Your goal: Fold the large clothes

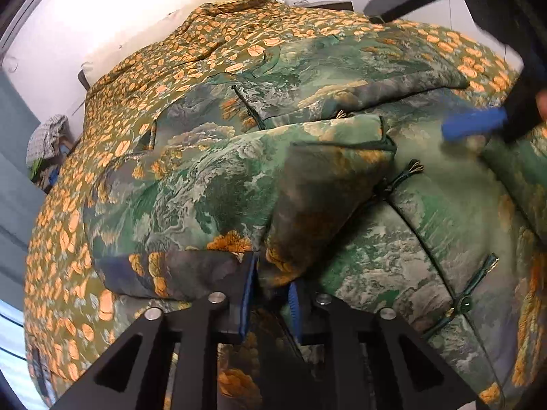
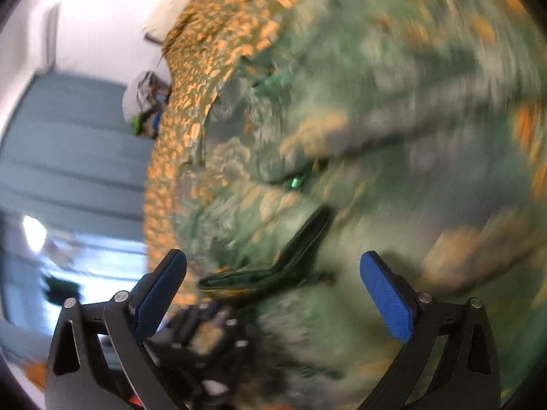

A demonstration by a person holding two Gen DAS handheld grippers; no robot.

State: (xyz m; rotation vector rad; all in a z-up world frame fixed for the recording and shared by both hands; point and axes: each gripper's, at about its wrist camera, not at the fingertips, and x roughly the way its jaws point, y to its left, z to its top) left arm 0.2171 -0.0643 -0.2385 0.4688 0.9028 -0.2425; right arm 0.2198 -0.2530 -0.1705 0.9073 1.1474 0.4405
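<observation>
A padded green brocade jacket (image 1: 212,184) with knotted frog buttons (image 1: 465,304) lies spread on a bed. One sleeve (image 1: 335,184) is folded across its front. My left gripper (image 1: 270,299) sits low at the jacket's near edge, its jaws a little apart, with a fold of the jacket lying between the blue pads (image 1: 247,294). The right gripper's blue pad (image 1: 475,124) hovers over the jacket's right side. The right wrist view is blurred: my right gripper (image 2: 273,259) is wide open above the jacket (image 2: 376,102), with nothing between its fingers.
An olive bedcover with orange leaves (image 1: 205,34) lies under the jacket and reaches every edge of the bed. A white pillow (image 1: 191,0) rests at the head. A pile of clothes (image 1: 48,140) sits beside the bed at the left, against a blue-grey curtain (image 1: 13,188).
</observation>
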